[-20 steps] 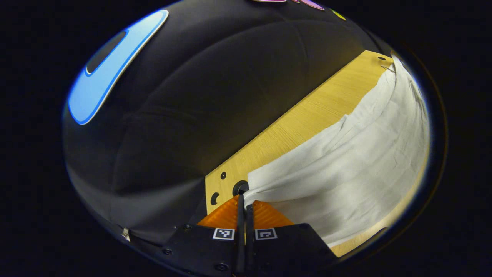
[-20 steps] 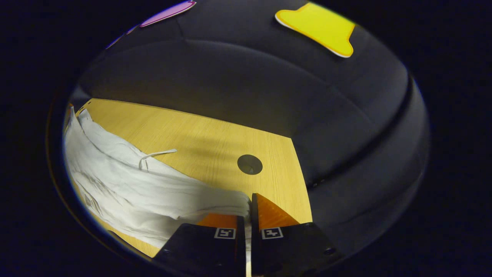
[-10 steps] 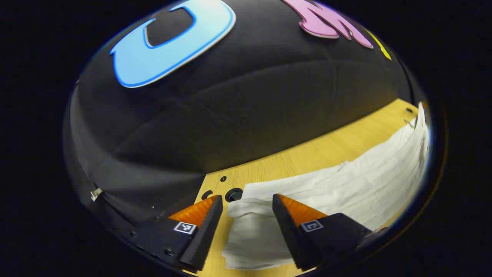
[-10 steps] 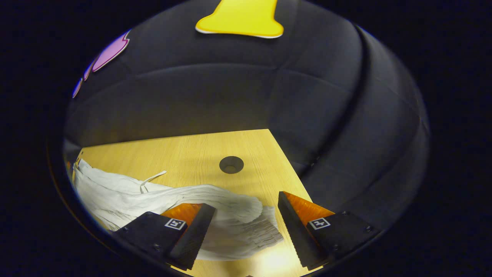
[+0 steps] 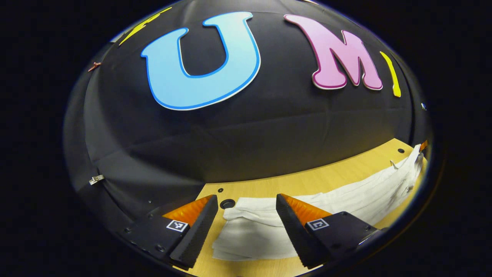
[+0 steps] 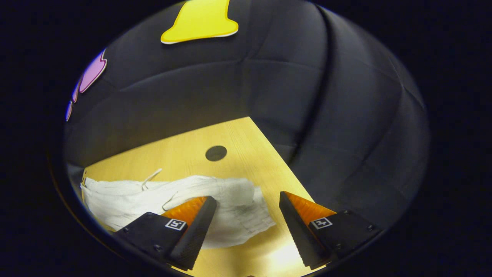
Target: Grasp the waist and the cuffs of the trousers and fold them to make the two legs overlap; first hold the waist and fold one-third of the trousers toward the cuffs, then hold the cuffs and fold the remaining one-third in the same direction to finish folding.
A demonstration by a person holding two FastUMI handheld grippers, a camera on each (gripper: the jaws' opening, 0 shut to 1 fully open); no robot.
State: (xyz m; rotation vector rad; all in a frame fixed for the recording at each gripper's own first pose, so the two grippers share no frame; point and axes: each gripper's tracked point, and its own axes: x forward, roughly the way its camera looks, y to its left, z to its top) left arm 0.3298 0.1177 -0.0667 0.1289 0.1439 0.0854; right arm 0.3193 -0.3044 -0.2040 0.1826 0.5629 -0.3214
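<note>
Trousers of white, crinkled cloth lie flat on the wooden counter, stretched out as a long band. In the left gripper view the near end sits between the spread fingers of the left tool, which hangs just above it with nothing pinched; there the cloth shows stacked layers with a squared-off edge. From that end the long axis runs away to the right, toward the far corner of the counter, where a thin cord end sticks up from the fabric. A round hole in the counter lies just beyond the near end, beside the left finger.

In the right gripper view the trousers show their other end: gathered, ribbed cloth reaching in between the parted fingers of the right tool, which grips nothing. The band runs off to the left from there. Two loose white drawstrings lie on and beside its far edge. Farther out on the bare wood sits a dark round hole, apart from the cloth. Beyond the counter's edge rises the black cloth wall.
</note>
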